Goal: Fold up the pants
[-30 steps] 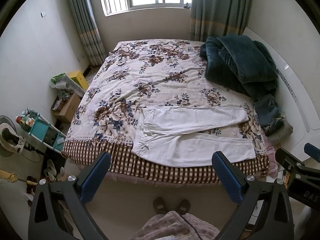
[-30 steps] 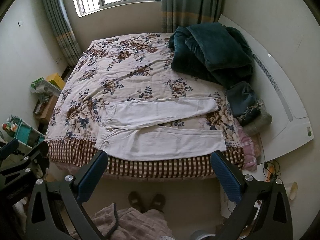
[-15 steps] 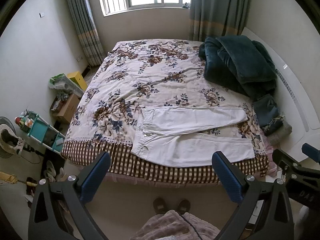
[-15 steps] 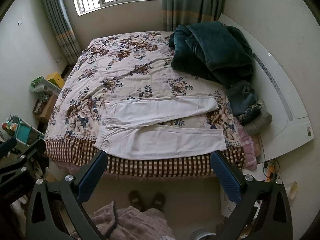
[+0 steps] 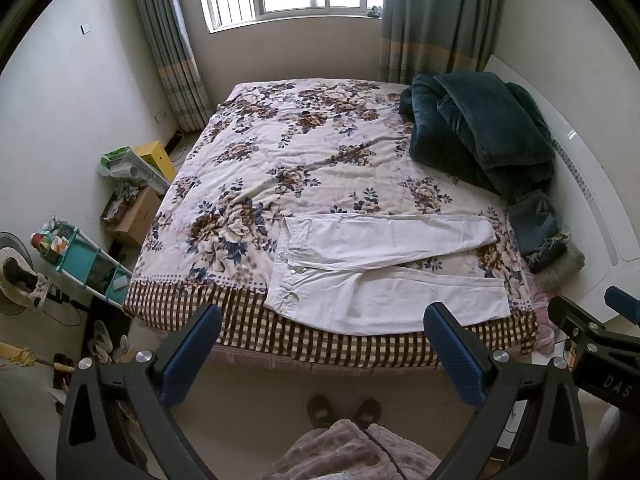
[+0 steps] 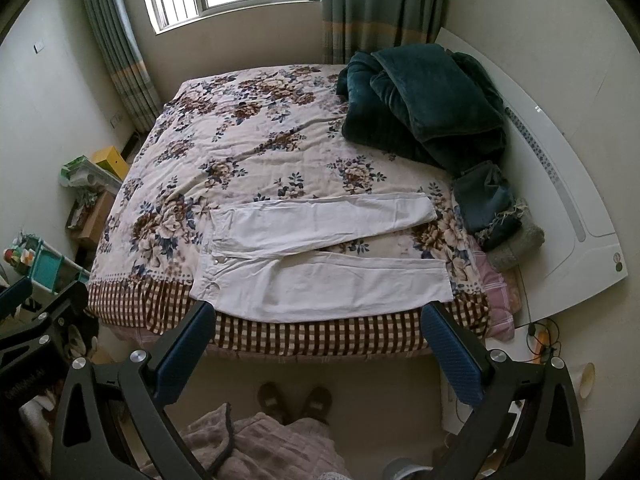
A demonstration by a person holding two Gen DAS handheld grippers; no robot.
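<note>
White pants [image 5: 384, 272] lie flat on the near edge of the bed, waist to the left, both legs spread apart and pointing right. They also show in the right wrist view [image 6: 320, 264]. My left gripper [image 5: 320, 324] is open and empty, held high above the floor in front of the bed, short of the pants. My right gripper [image 6: 316, 320] is open and empty too, at a similar height and distance. The right gripper's body shows at the right edge of the left wrist view [image 5: 600, 344].
The bed [image 5: 304, 152] has a floral cover with a checked border. A dark green blanket [image 5: 476, 128] and folded clothes [image 5: 540, 228] lie at its right, by the white headboard [image 5: 592, 208]. Boxes [image 5: 136, 208] and a teal shelf [image 5: 84, 260] stand left. My feet [image 5: 344, 408] are below.
Both views have shifted slightly; the bed and pants sit a touch higher in frame. The pants have not moved and both grippers stay open.
</note>
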